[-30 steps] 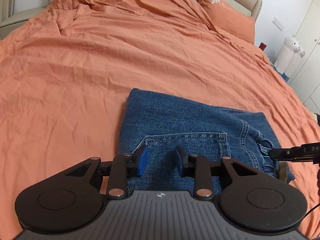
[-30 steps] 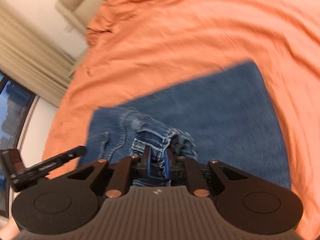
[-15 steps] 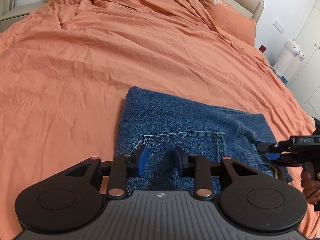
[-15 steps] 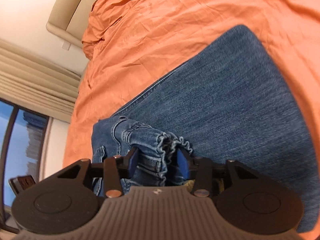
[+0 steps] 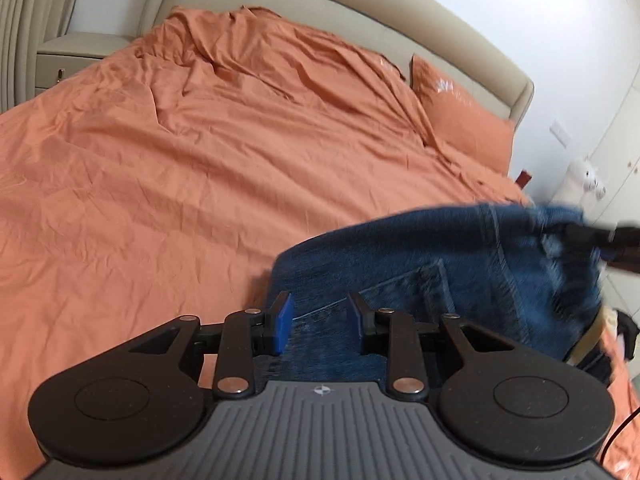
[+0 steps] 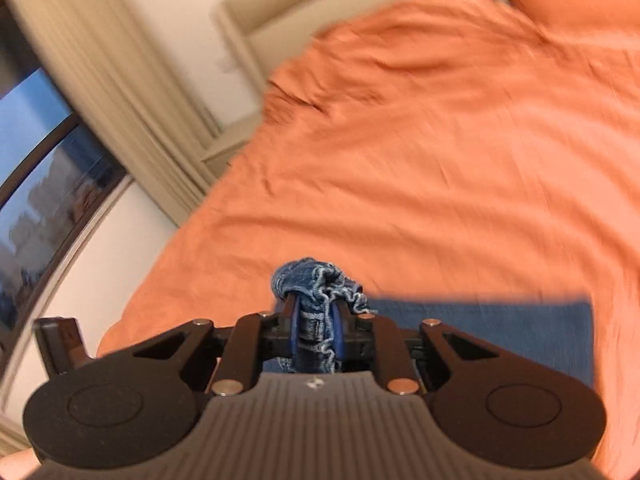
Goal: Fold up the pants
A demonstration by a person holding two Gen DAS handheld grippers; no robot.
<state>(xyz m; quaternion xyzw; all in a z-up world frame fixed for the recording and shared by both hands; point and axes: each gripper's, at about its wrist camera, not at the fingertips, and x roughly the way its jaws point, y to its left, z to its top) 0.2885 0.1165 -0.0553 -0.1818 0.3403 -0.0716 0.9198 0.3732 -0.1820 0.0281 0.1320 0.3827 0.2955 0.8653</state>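
Pants (image 5: pixel 460 276) lie partly folded on the bed (image 5: pixel 200 180); right tool (image 6: pixel 316 320) grips and lifts their bunched edge, left tool (image 5: pixel 320 320) gapes beside them; another fold remains.

Pants (image 5: pixel 460 264) on bed (image 5: pixel 200 184), pillow (image 5: pixel 460 116) behind them against headboard (image 5: pixel 360 16), nightstand (image 5: pixel 76 56) left of bed.
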